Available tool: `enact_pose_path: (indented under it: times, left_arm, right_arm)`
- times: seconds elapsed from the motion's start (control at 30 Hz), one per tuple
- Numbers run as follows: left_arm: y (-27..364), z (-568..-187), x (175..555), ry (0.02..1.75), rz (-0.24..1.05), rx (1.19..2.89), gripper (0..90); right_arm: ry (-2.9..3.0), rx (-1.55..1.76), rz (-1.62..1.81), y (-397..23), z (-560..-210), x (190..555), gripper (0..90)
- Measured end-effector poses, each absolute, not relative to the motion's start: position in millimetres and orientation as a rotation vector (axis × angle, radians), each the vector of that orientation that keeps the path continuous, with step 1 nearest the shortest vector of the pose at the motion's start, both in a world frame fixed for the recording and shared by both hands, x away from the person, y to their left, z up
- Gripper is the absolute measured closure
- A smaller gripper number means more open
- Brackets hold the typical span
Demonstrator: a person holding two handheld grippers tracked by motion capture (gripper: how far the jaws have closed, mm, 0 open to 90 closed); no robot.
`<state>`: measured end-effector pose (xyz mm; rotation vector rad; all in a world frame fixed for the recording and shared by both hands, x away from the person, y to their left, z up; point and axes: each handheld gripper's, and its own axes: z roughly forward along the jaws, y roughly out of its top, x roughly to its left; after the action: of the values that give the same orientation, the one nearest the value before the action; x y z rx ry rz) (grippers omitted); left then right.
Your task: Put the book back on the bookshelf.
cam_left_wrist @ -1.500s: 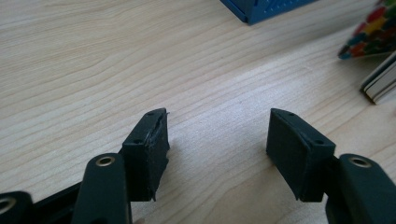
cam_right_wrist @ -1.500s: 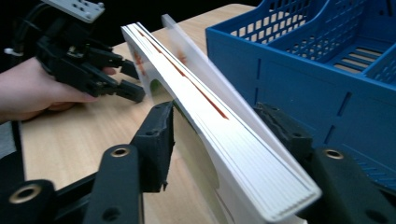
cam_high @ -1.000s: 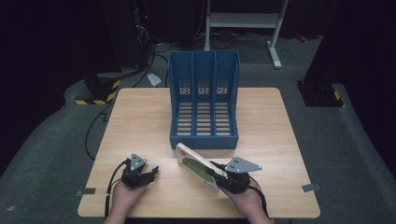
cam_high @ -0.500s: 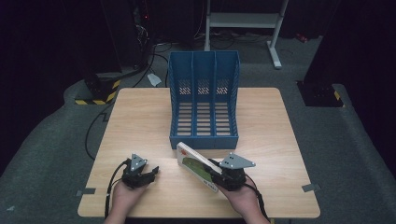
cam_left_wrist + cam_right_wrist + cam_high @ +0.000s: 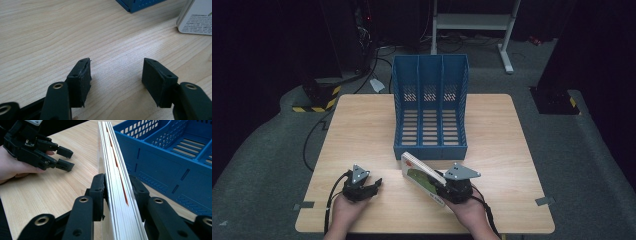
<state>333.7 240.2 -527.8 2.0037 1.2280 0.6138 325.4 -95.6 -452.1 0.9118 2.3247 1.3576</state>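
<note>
White, stiff book (image 5: 422, 175) before the blue rack (image 5: 430, 107): your right gripper (image 5: 451, 191) clamps its edge; left gripper (image 5: 367, 184) stands released; hold firmly, glossy covers may slip.

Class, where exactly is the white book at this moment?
In the high view the book is near the table's front edge, right of centre, clamped on edge in the right gripper, just in front of the blue file rack.
</note>
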Motion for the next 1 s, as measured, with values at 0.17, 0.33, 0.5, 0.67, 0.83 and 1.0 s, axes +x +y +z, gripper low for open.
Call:
enact_pose_path:
  times: [0.17, 0.33, 0.5, 0.67, 0.83, 1.0]
  left_arm:
    - [240.4, -527.7, 333.9, 1.229, 0.609, 2.004, 40.2]
    - [240.3, -527.7, 333.8, 1.227, 0.609, 2.006, 40.4]
    - [241.4, -527.9, 335.0, 1.227, 0.585, 2.002, 39.9]
    - [241.4, -528.1, 335.4, 1.23, 0.571, 2.001, 37.8]
    - [240.5, -528.3, 335.3, 1.231, 0.57, 2.001, 35.3]
    - [240.5, -528.3, 335.3, 1.234, 0.569, 2.002, 34.0]
  right_arm:
    - [2.338, 0.889, 1.383, -94.7, -452.4, 322.8, 75.4]
    - [2.325, 0.869, 1.382, -92.3, -452.3, 319.4, 75.6]
    - [2.315, 0.861, 1.412, -93.7, -447.1, 317.5, 75.7]
    - [2.292, 0.857, 1.439, -96.7, -439.0, 314.1, 75.8]
    - [2.263, 0.84, 1.457, -99.0, -427.8, 309.3, 75.8]
    - [2.241, 0.834, 1.471, -102.2, -417.3, 309.4, 75.8]
